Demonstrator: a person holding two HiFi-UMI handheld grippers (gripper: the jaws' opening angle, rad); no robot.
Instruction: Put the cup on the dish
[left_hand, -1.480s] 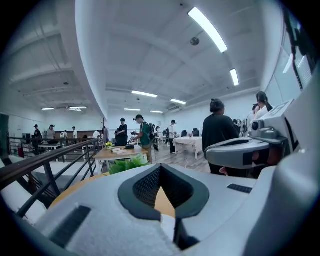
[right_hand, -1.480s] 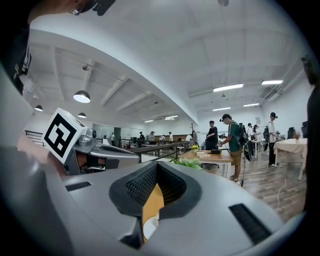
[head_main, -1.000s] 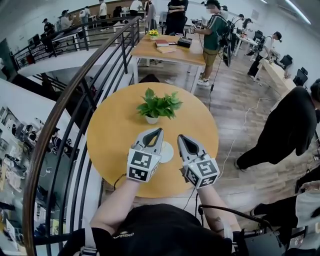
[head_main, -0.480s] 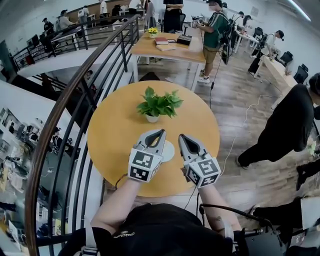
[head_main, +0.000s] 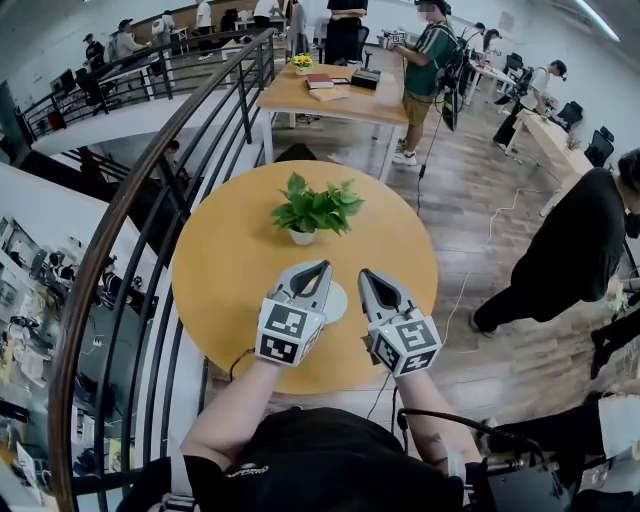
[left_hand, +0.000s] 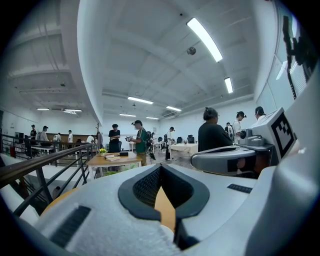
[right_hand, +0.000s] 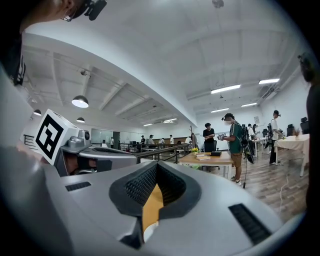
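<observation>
Head camera steeply above table (head_main: 230, 275)

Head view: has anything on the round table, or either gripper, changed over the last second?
Nothing visibly changed. The left gripper and right gripper stay shut and empty, side by side over the table. The white dish still shows between them, and the potted plant stands beyond.
</observation>
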